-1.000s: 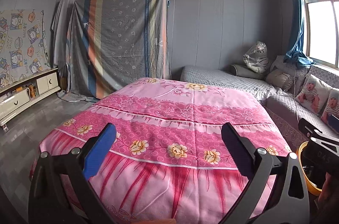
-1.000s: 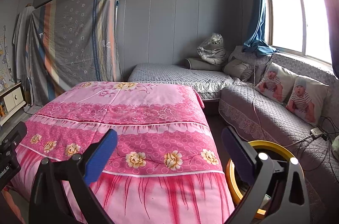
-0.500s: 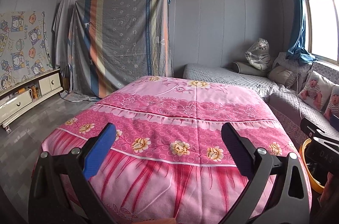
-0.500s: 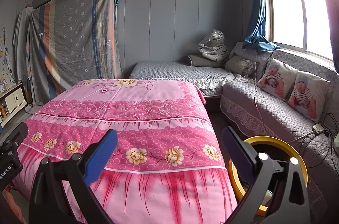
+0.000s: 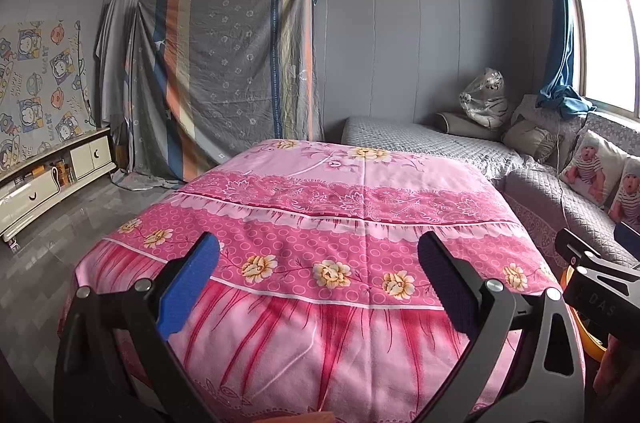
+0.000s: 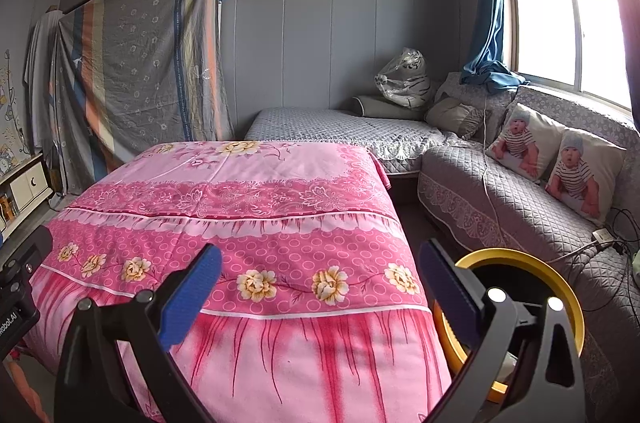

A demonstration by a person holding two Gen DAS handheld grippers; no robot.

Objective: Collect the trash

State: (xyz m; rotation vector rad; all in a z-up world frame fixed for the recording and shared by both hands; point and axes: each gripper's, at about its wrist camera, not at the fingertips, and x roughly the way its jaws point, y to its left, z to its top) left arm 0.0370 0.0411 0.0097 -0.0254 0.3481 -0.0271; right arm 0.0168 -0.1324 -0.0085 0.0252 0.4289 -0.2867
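My left gripper (image 5: 320,255) hangs open above the near end of a table covered in a pink flowered cloth (image 5: 352,207), with nothing between its blue pads. My right gripper (image 6: 320,263) is open too, over the cloth's (image 6: 248,207) near right corner. A yellow-rimmed bin (image 6: 532,259) stands on the floor just right of the table, partly behind my right finger; pale scraps show low inside it. The bin's rim (image 5: 564,279) peeks out behind the other gripper in the left wrist view. No loose trash shows on the cloth.
A grey quilted sofa (image 6: 520,207) with two baby-print cushions (image 6: 560,163) runs along the right wall under a window. A grey daybed (image 6: 340,127) lies behind the table. A striped sheet (image 5: 224,71) covers furniture at the back left. A low white cabinet (image 5: 52,179) lines the left wall.
Both grippers have drawn back and risen slightly, so more of the pink cloth's front drape shows. Both stay open and hold nothing.
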